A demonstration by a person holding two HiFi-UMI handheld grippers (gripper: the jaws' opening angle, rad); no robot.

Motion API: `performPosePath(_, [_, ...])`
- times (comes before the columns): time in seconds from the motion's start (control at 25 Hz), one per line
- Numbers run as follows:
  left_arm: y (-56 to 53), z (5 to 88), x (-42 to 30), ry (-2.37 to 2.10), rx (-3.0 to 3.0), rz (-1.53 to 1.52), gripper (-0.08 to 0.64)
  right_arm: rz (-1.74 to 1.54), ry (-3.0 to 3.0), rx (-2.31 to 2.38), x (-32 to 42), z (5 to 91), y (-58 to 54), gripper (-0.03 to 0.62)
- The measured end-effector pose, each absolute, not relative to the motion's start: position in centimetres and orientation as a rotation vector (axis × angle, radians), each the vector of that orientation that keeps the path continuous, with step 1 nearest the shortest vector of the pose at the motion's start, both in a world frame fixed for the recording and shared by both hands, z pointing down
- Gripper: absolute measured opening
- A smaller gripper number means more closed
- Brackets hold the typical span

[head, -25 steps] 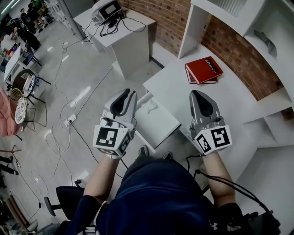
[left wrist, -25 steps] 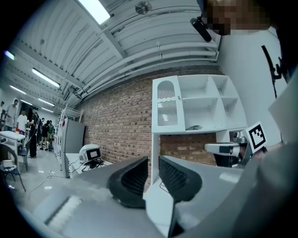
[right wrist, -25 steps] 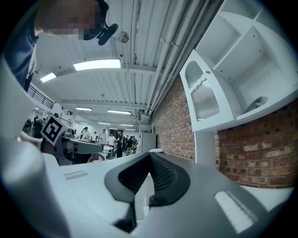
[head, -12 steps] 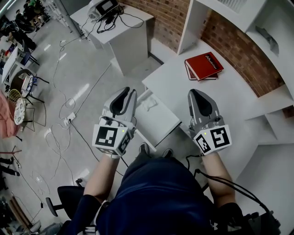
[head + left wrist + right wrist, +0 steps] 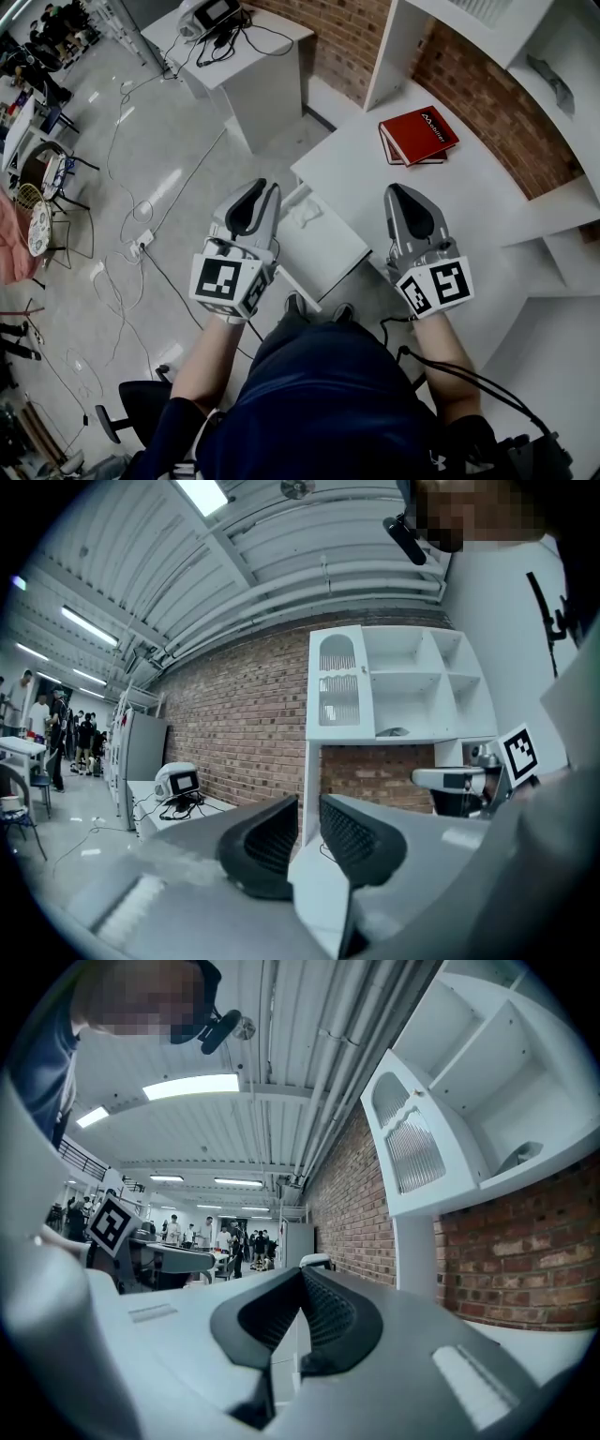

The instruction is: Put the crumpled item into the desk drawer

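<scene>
A small white crumpled item (image 5: 302, 214) lies in the open desk drawer (image 5: 326, 251), near its far end. The drawer sticks out from the left side of the white desk (image 5: 370, 173). My left gripper (image 5: 270, 190) hovers just left of the drawer, level with the crumpled item and apart from it. Its jaws stand a narrow gap apart with nothing between them, as the left gripper view (image 5: 308, 803) shows. My right gripper (image 5: 394, 190) is over the desk top to the right of the drawer. In the right gripper view (image 5: 300, 1274) its tips meet, empty.
A red book (image 5: 418, 139) lies on the desk's far part. A white shelf unit (image 5: 525, 56) stands at the back against the brick wall. A side table (image 5: 267, 70) with a device (image 5: 214, 17) stands beyond. Cables (image 5: 131, 239) trail over the floor at left.
The head view has shifted slightly. Both grippers stay about where they were, and the crumpled item still lies in the drawer.
</scene>
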State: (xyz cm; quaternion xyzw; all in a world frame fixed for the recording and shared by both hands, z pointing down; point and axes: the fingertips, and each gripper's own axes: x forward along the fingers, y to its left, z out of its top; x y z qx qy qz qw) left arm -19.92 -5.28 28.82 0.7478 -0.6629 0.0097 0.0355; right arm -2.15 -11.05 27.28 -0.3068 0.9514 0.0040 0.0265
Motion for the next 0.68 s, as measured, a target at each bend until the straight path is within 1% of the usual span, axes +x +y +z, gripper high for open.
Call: performPosePath(0.68, [-8.6, 32.6, -21.8, -1.966, 2.319, 0.096, 0.081, -0.023, 2.984, -0.981, -4.0, 29.4, -13.2, 0.002])
